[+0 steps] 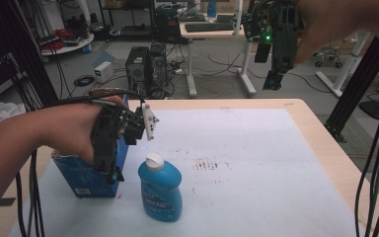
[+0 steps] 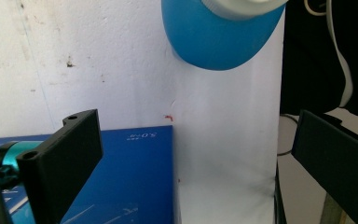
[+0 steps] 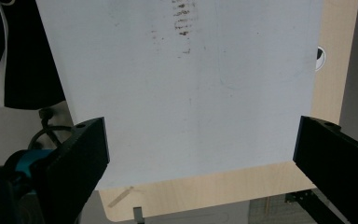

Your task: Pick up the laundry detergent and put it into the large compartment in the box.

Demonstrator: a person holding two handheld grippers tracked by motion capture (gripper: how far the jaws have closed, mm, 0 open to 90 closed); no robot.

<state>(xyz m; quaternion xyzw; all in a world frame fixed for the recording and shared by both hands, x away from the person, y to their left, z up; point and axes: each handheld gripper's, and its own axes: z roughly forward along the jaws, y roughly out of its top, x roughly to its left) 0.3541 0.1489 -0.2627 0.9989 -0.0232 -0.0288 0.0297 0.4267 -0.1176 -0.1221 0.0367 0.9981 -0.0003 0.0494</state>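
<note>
- A blue bottle (image 1: 161,190) with a white cap stands upright on the white sheet (image 1: 256,173) that covers the worktop (image 1: 321,143); it serves here as the landmark.
- Just beside the blue bottle, on the side of the person's left arm, sits a dark blue box (image 1: 86,177), close to the bottle but not clearly touching it.
- The left hand-held gripper (image 1: 112,174) hangs over the dark blue box, above and beside the bottle's cap, tips pointing down at the box's top.
- In the left gripper view the left hand-held gripper (image 2: 193,163) has its jaws spread wide with nothing between them; the dark blue box (image 2: 130,182) lies under one jaw and the blue bottle (image 2: 219,37) sits further ahead, its white cap cut by the frame edge.
- The person's left hand (image 1: 71,131) wraps the gripper body, and black cables trail back from it along the forearm.
- The right hand-held gripper (image 1: 274,79) is held high in the air, well apart from the blue bottle, past the far edge of the worktop as the high view shows it.
- In the right gripper view the right hand-held gripper (image 3: 200,158) has its jaws wide apart and empty, looking down on the bare white sheet (image 3: 191,116).
- A patch of brown smudges (image 1: 208,165) marks the sheet near the blue bottle, on the side away from the box.
</note>
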